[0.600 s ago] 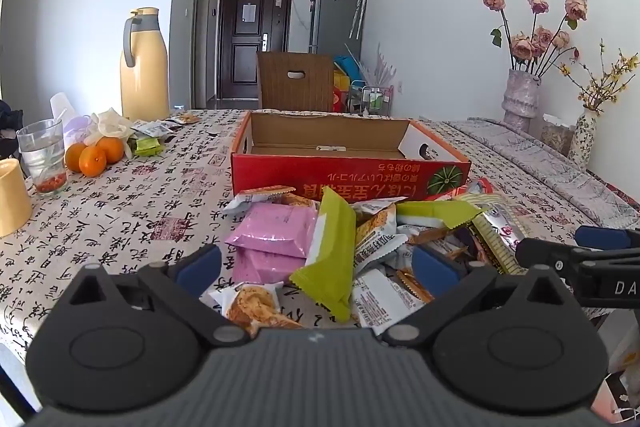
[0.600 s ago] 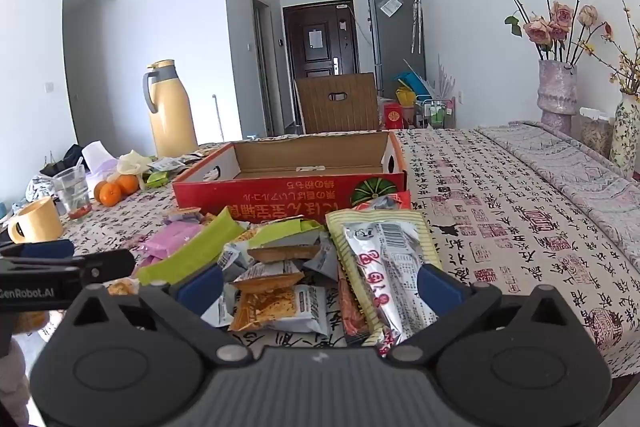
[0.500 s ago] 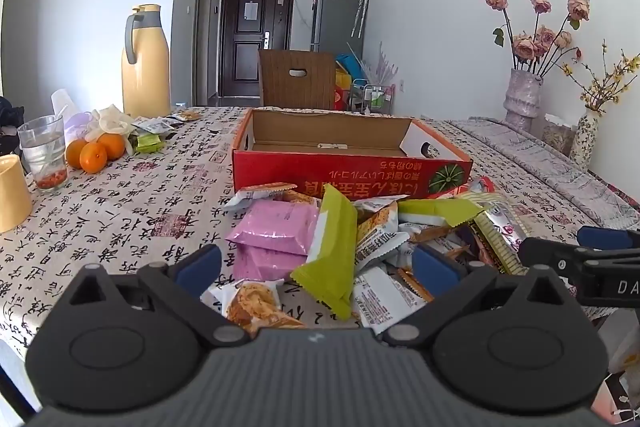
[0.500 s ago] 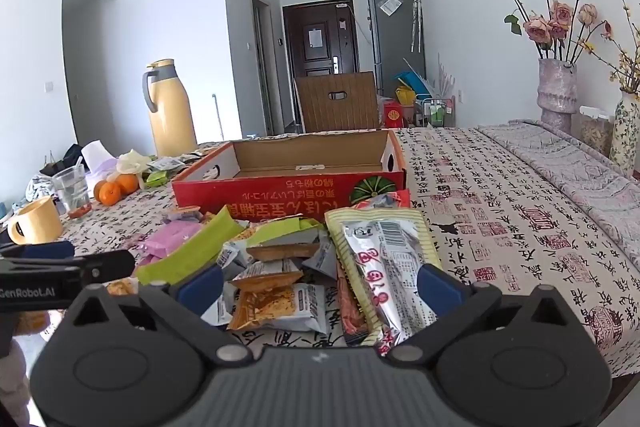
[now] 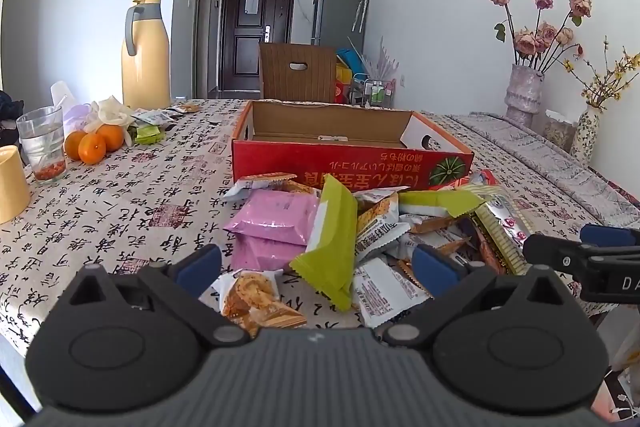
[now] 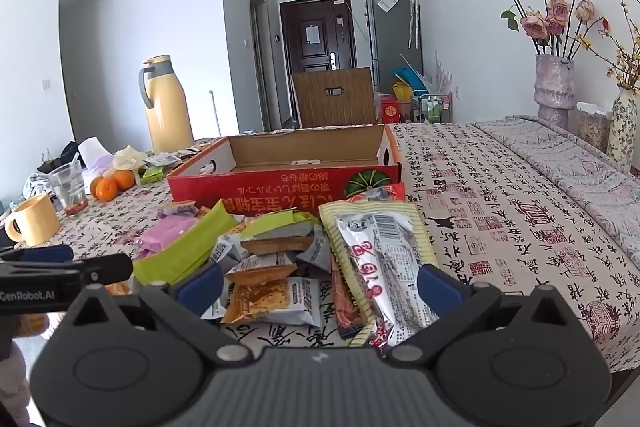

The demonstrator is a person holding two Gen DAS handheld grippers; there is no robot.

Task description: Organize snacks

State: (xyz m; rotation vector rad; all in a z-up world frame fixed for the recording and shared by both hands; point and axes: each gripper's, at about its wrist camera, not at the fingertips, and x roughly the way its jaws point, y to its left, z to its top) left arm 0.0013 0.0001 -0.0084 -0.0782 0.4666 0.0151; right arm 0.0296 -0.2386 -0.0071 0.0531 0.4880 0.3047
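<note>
Left wrist view showed a big table [image 5: 120, 211] with a red box [image 5: 352, 171] on it (open on top). A pile of snacks [image 5: 360, 235] lay just in front of the box. The left gripper [image 5: 316, 263] hung over the pile, fingers wide apart, holding nothing. The right gripper [image 6: 320, 285] was the same, over a long silver packet [image 6: 384, 267].

red box [image 5: 352, 169], pink packets [image 5: 276, 215], calligraphy-print tablecloth [image 5: 120, 207]
</note>
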